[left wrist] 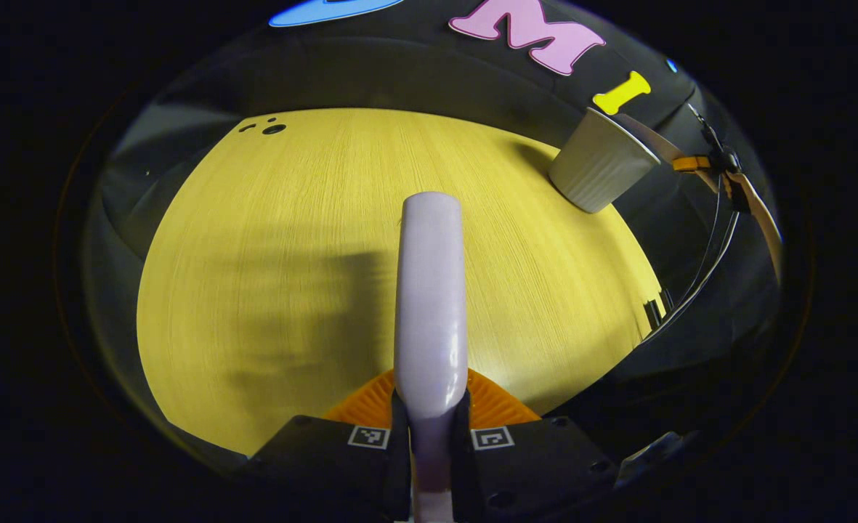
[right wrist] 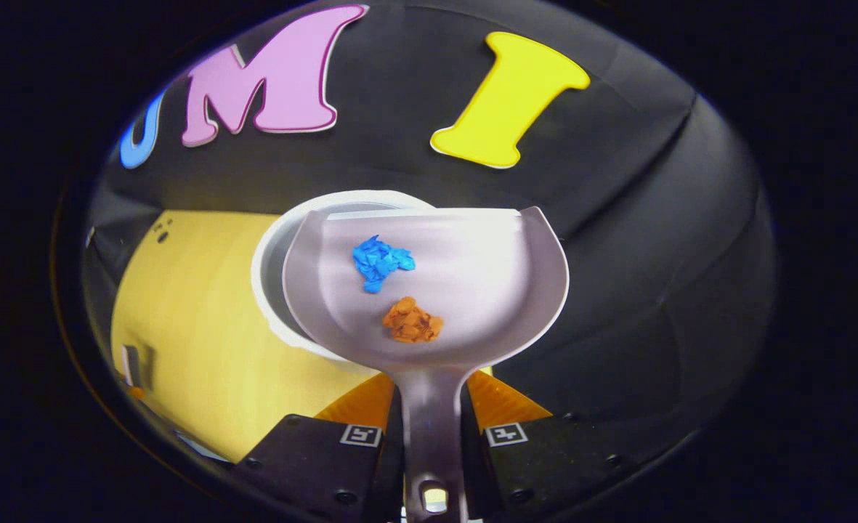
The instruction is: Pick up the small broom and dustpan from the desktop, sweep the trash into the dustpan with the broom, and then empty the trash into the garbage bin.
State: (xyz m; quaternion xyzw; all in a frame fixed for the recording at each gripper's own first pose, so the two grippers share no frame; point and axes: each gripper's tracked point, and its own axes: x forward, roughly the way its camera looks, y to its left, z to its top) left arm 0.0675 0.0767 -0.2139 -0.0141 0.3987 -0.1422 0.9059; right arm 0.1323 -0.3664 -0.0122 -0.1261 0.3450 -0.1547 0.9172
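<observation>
Left gripper view: left claw clamped on the pale broom handle, both fingers pressing its sides. The handle runs from 6 o'clock straight up toward centre, over the yellow wood-grain counter. Bristle end not visible. Garbage bin, a pale ribbed cup shape, stands at 2 o'clock near the counter's far edge, well apart from the broom. Cables hang past the counter edge at 3 o'clock.

Right gripper view: right claw gripping the dustpan by its handle, fingers on both sides. The pan is at centre, its open front edge toward 12 o'clock. Inside it: blue crumpled scrap nearer the front edge, orange crumpled scrap nearer the handle, apart from each other. The bin's white rim shows below and behind the pan at 9–10 o'clock; the pan overlaps the bin mouth.
</observation>
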